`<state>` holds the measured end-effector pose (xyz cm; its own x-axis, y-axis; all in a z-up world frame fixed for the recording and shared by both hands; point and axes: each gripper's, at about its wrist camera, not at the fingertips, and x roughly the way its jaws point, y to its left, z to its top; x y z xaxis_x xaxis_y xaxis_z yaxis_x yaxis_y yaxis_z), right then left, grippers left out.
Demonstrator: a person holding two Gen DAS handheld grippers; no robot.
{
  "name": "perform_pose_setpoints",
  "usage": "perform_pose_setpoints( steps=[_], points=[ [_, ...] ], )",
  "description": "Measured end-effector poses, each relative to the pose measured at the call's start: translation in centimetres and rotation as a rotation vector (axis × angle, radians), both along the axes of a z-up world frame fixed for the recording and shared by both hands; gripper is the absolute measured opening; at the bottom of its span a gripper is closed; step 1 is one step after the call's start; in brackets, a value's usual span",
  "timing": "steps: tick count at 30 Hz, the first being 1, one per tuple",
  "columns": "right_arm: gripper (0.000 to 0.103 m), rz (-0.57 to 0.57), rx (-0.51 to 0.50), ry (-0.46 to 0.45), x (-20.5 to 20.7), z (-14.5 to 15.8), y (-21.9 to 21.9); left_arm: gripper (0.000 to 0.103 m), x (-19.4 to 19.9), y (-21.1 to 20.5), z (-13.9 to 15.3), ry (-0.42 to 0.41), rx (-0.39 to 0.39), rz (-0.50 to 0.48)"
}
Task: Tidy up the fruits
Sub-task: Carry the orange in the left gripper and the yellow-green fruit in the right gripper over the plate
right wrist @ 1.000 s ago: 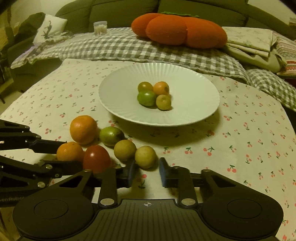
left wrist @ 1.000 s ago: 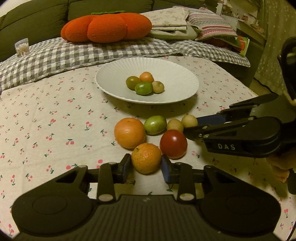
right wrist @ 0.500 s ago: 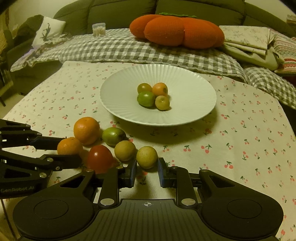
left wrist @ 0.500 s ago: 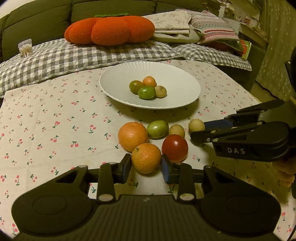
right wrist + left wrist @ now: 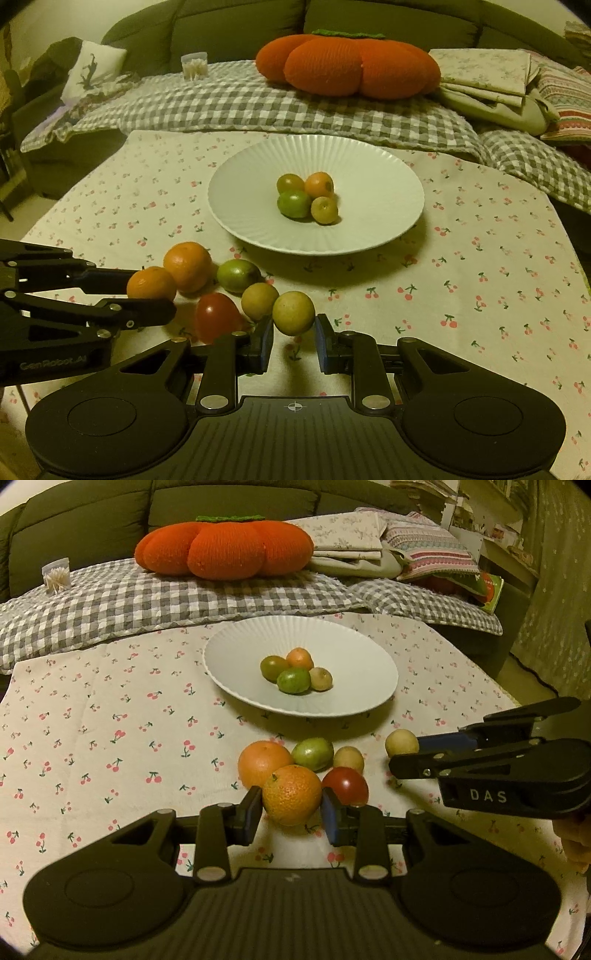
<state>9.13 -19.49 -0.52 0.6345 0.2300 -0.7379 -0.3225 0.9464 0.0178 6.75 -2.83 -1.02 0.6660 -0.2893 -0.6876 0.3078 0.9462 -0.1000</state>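
Both grippers clamp a fruit each, in front of the white plate.

The small orange (image 5: 291,794) sits squeezed between the pads of the left gripper (image 5: 291,810), just above the cherry-print tablecloth (image 5: 92,746); the yellow-green fruit (image 5: 293,312) is pinched the same way in the right gripper (image 5: 294,338). Just beyond the left gripper's tips lie a bigger orange (image 5: 264,762), a green fruit (image 5: 313,754), a tan fruit (image 5: 348,759) and a red tomato (image 5: 346,786). Farther ahead of both tools the white plate (image 5: 384,206) carries four small fruits bunched at its centre. Behind it, an orange pumpkin cushion (image 5: 225,548) rests on a checked blanket (image 5: 110,602).
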Motion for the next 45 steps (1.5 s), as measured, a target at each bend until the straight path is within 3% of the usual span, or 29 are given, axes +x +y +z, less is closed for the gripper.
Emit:
perform_pose_setpoints(
  steps=[24,34,45],
  points=[
    [0.022,-0.054,0.057,-0.054,1.3,3.1,-0.5,0.032,3.2,-0.9,2.8,-0.042,-0.067,0.051],
    [0.022,-0.108,0.086,-0.047,3.2,3.0,-1.9,0.032,5.2,-1.8,2.9,-0.044,-0.091,0.070],
    [0.022,-0.131,0.100,-0.041,4.9,2.0,-2.7,0.032,6.9,-2.4,1.8,-0.042,-0.063,0.080]
  ],
)
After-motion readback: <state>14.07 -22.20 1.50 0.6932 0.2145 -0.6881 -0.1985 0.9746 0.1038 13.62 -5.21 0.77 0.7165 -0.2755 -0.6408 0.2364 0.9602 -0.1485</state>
